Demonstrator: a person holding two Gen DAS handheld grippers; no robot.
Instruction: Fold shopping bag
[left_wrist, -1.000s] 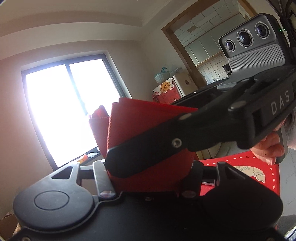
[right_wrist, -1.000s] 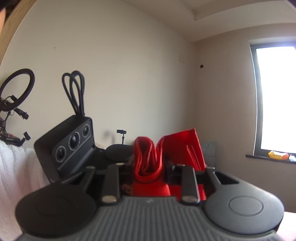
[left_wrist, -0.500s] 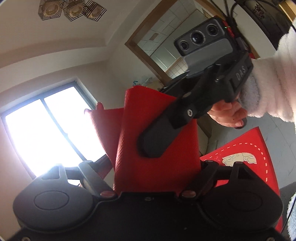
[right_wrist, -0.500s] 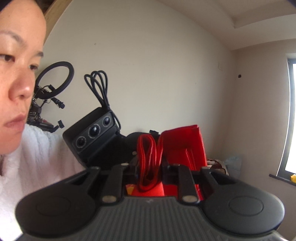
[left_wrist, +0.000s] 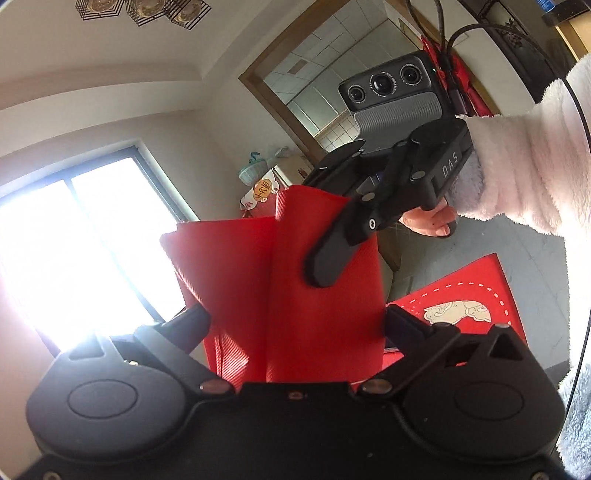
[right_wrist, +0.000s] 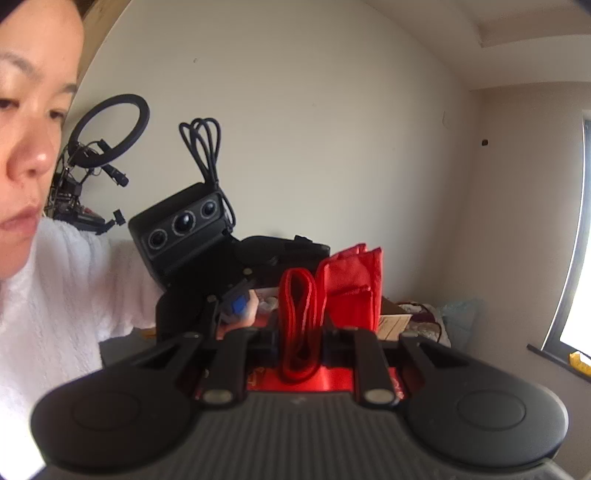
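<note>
The red shopping bag (left_wrist: 321, 314) is held up in the air, folded into a narrow upright strip, with one panel (left_wrist: 221, 266) spreading to the left. My left gripper (left_wrist: 295, 321) is open, its fingers spread on either side of the bag's lower part. My right gripper (left_wrist: 325, 258) is shut on the bag from the upper right; one finger lies across the front face and the other is hidden behind. In the right wrist view the bag's red handles (right_wrist: 299, 321) stand pinched in the right gripper (right_wrist: 301, 332), with the folded bag (right_wrist: 351, 288) just beyond.
A person's white fluffy sleeve (left_wrist: 524, 166) and hand (left_wrist: 428, 221) hold the right gripper. A red mat (left_wrist: 469, 295) with a dashed white line lies below. A bright window (left_wrist: 74, 240) is on the left. A ring light (right_wrist: 110, 129) stands by the wall.
My left gripper's fingers have spread apart from the bag. The right gripper has drawn back toward the upper right, still clamped on the bag. A bag panel has spread leftward.
</note>
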